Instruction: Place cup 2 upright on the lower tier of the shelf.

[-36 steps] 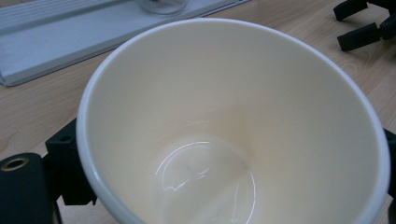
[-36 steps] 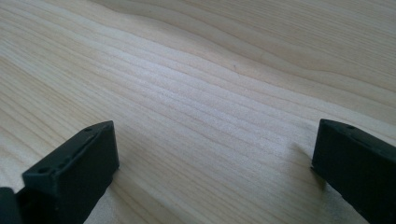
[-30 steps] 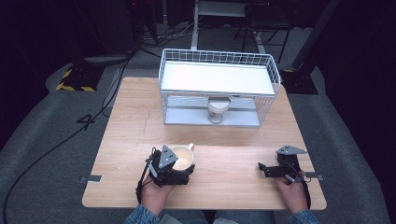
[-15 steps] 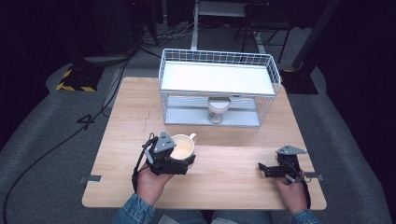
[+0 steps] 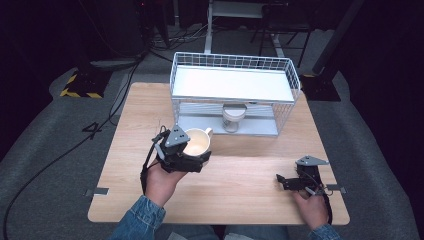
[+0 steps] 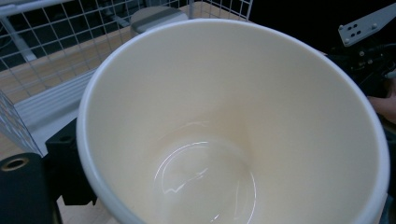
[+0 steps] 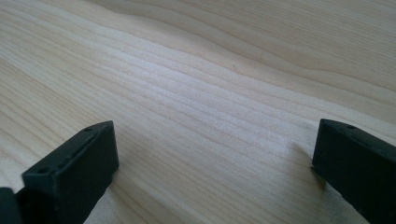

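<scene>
A cream mug [image 5: 198, 141] [image 6: 233, 121] is held above the wooden table [image 5: 250, 185] by my left gripper [image 5: 192, 159], which is shut on it. The mug's handle [image 5: 209, 132] points toward the white wire rack [image 5: 235, 85]. In the left gripper view the empty mug interior looms close, with the rack mesh [image 6: 42, 32] behind it. My right gripper [image 5: 281, 182] [image 7: 212, 158] rests low over the table at the front right, jaws wide apart with bare wood between them. A second pale cup [image 5: 234, 117] stands upside down on the rack's lower shelf.
The rack has a white upper shelf [image 5: 232, 84] and a lower shelf [image 5: 200, 125], and stands at the table's far edge. Dark floor, cables and a yellow-black striped block [image 5: 79, 85] lie beyond the table. Bare wood stretches between the two grippers.
My left gripper has carried the mug forward and slightly right, toward the rack. The right gripper has stayed where it was.
</scene>
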A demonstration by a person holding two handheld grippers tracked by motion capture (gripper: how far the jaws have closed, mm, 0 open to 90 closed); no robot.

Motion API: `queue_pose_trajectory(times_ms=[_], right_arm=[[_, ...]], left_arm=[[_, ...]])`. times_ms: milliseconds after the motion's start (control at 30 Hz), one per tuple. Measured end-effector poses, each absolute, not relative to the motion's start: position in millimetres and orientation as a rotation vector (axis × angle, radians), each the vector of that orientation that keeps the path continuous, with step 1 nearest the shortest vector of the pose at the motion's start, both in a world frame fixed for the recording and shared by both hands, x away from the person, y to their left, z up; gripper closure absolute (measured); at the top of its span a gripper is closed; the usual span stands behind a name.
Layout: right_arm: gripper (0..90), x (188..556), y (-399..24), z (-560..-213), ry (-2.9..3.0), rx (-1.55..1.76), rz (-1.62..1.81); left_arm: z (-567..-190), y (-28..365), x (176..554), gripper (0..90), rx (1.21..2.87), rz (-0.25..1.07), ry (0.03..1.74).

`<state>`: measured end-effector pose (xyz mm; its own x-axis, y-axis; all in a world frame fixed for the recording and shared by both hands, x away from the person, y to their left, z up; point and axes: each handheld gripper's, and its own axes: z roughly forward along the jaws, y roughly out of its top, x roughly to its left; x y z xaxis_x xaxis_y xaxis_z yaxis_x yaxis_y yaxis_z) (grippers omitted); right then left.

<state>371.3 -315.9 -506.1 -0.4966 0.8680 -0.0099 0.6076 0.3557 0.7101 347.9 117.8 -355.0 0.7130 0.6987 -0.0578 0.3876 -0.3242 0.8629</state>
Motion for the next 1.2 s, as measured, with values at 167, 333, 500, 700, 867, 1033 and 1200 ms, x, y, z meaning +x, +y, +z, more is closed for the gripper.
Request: queue_pose_trajectory(times_ms=[167,333,500,700,867,1033,1200], right_arm=[[0.2,371.3,-315.9,-506.1,2.238,1.292,0.925],[0.2,371.4,-315.9,-506.1,2.238,1.292,0.925],[0.2,371.3,-315.9,-506.1,2.238,1.292,0.925],[0.2,371.3,-315.9,-506.1,2.239,1.292,0.925],[0.2,371.3,-315.9,-506.1,2.239,1.292,0.925],[0.2,371.3,-315.9,-506.1,2.238,1.292,0.925],[0.2,371.3,-315.9,-506.1,2.238,1.291,0.925]], left_arm=[[-345.2,115.6,353.5,9.3,1.939,0.404,0.824],[-334.0,115.2,361.5,9.3,1.942,0.408,0.809],[-323.0,114.7,368.7,9.3,1.936,0.421,0.798],[-311.8,110.3,379.9,9.3,1.941,0.441,0.785],[-300.6,106.3,391.5,9.3,1.94,0.457,0.775],[-288.6,102.4,402.2,9.3,1.927,0.465,0.765],[-276.8,98.5,415.9,9.3,1.92,0.477,0.764]])
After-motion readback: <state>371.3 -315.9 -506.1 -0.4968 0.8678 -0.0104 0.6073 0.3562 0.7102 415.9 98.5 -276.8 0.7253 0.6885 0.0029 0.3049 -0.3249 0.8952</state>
